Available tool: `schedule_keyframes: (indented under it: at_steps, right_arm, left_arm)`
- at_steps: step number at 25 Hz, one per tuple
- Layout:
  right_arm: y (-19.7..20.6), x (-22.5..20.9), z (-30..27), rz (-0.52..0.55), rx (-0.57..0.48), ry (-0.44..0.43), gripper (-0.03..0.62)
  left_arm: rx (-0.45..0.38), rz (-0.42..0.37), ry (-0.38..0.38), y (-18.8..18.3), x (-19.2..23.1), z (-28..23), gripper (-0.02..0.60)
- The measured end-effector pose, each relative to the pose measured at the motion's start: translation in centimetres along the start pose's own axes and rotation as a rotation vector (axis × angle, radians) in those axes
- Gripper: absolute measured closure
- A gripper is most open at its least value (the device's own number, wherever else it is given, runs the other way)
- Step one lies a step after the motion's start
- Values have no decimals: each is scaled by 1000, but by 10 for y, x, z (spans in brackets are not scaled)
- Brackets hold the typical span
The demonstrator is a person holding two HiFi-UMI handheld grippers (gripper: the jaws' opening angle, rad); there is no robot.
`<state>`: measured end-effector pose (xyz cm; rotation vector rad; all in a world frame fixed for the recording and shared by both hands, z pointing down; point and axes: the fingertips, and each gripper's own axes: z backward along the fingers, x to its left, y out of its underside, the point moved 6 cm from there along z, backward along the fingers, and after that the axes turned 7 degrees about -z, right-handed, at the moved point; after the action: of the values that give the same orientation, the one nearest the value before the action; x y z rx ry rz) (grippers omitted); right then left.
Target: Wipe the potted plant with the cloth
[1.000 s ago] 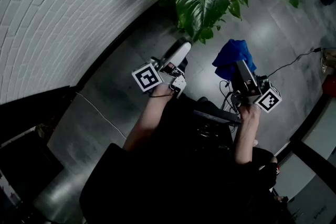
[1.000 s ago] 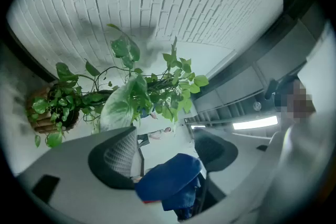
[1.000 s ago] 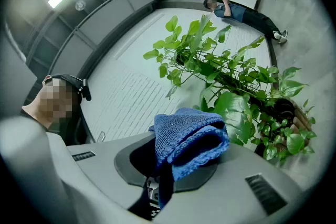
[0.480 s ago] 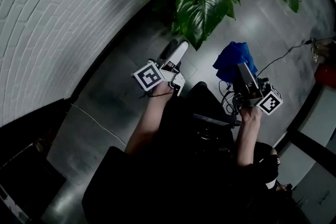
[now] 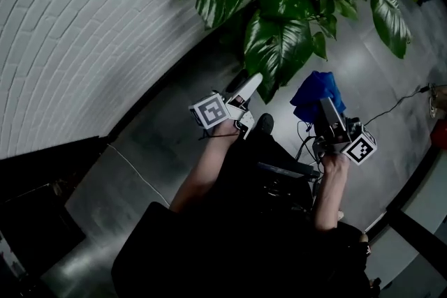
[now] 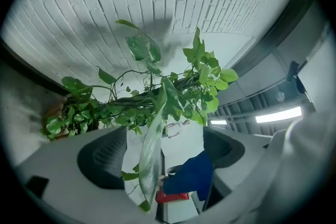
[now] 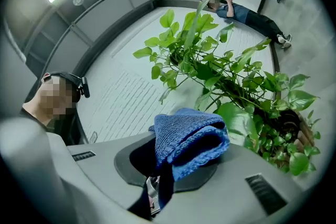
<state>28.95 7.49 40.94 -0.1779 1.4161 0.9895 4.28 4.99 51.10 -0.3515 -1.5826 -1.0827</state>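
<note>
Right fingers [image 7: 237, 168] clamping blue cloth [image 7: 191, 136], plant [image 7: 231, 86] beyond

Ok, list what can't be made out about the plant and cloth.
Potted plant top: head view, cut off by the upper edge.
Right gripper fingertips: head view, blue cloth covers them.
Leaf inside open left gripper: whether it touches a pad, unclear in left gripper view.

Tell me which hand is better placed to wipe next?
Right, probably: the right gripper is shut on the blue cloth near the leaves. The left gripper has just been opening its jaws, a long leaf between them, no cloth.
</note>
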Motion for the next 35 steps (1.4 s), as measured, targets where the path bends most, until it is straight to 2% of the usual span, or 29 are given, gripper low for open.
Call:
schedule_keyframes:
  at_steps: [3,5,6,8,12,13,16,19,23,27,31,35]
  right_arm:
    - [-24,-11,-15,4,16,-38,533]
    - [-40,-23,-21,15,37,-32,533]
    - [-46,-30,-22,25,50,-22,533]
    - [-55,-42,-26,44,77,-3,533]
    - [-66,-59,-32,58,121,-1,533]
    - [-68,-62,-33,60,130,1,533]
    - [-75,-68,-34,99,152,33,533]
    - [-79,-71,-35,160,186,96,533]
    - [-68,-86,-64,188,294,140,533]
    - [-79,-101,-107,212,276,148,533]
    - [-111,-127,-155,242,246,174,533]
    - [-97,-154,-177,217,309,198,533]
  left_arm:
    - [-4,-19,13,-12,-5,-18,133]
    - [0,-25,24,-15,-5,-31,135]
    - [3,-29,31,-14,-6,-36,157]
    - [1,-48,43,-13,-7,-43,257]
    - [-16,-111,8,-13,-5,-50,536]
    - [-10,-120,-11,-12,-3,-50,551]
    - [31,-116,-59,-5,10,-47,558]
    - [79,-70,-87,4,31,-38,558]
    - [87,-38,-33,-10,34,-37,558]
    - [101,28,18,-20,35,-35,558]
    - [142,39,42,-20,32,-40,558]
    - [158,53,61,-22,30,-42,558]
